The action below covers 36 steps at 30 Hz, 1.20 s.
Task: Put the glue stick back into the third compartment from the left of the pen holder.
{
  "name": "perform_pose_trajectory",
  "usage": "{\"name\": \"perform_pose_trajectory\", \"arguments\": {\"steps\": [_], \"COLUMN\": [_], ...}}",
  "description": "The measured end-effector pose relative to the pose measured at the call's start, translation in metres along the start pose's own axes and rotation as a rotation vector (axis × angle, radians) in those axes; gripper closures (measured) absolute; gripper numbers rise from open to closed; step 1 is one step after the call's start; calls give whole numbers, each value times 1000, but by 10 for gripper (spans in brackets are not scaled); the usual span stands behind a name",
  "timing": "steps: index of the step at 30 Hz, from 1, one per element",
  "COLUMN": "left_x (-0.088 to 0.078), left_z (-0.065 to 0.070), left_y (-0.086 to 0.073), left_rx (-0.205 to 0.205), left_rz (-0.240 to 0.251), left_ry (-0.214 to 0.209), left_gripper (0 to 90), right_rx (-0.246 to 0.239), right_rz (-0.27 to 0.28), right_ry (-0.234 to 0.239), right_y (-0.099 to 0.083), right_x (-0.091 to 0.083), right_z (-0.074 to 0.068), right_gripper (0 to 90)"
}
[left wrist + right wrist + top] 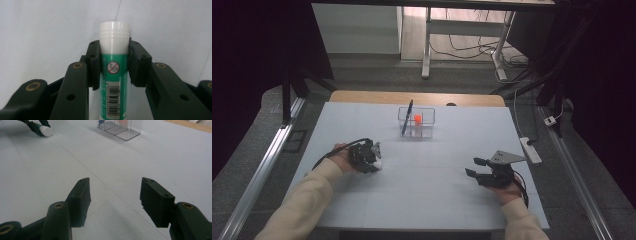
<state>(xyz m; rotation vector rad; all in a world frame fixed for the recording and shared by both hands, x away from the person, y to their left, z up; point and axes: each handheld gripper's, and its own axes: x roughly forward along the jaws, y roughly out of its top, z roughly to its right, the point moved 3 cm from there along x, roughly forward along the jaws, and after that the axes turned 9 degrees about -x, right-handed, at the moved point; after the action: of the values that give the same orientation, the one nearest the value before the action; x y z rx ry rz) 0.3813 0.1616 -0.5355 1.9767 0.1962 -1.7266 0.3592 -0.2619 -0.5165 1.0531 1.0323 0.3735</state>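
A glue stick [114, 75] with a green label and a white cap lies on the white table sheet, cap pointing away in the left gripper view. My left gripper [114, 50] is shut on it, its pads pressing the stick on both sides just below the cap. In the high view that gripper [371, 156] rests at the left of the sheet, with the white cap [377, 163] showing at its tip. My right gripper [474, 167] sits low at the right with its jaws open and nothing between them [115, 187]. The glue stick [45, 130] also appears far off in the right gripper view.
A clear compartment box [417, 122] stands at the back middle of the sheet [427, 170], holding a dark blue pen [407, 117] and an orange item [417, 119]. A white power strip [530, 150] lies on the floor off the table's right edge.
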Motion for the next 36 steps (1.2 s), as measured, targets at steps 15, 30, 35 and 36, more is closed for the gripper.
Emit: {"name": "perform_pose_trajectory", "arguments": {"steps": [15,30,35,36], "left_x": [-12,-33,-39,-40], "left_z": [-7,-7,-7,-7], "left_y": [-18,-21,-22,-22], "left_rx": [-176,-261,-295,-304], "left_rz": [177,338,401,414], "left_ry": [0,16,13,8], "left_gripper": [648,649,649,649], "right_rx": [2,4,3,3], "right_rz": [-6,-3,-5,-5], "right_ry": [-1,0,1,1], "right_y": [0,0,0,0], "right_x": [0,1,1,1], "right_z": [0,0,0,-1], "right_gripper": [416,415,415,415]}}
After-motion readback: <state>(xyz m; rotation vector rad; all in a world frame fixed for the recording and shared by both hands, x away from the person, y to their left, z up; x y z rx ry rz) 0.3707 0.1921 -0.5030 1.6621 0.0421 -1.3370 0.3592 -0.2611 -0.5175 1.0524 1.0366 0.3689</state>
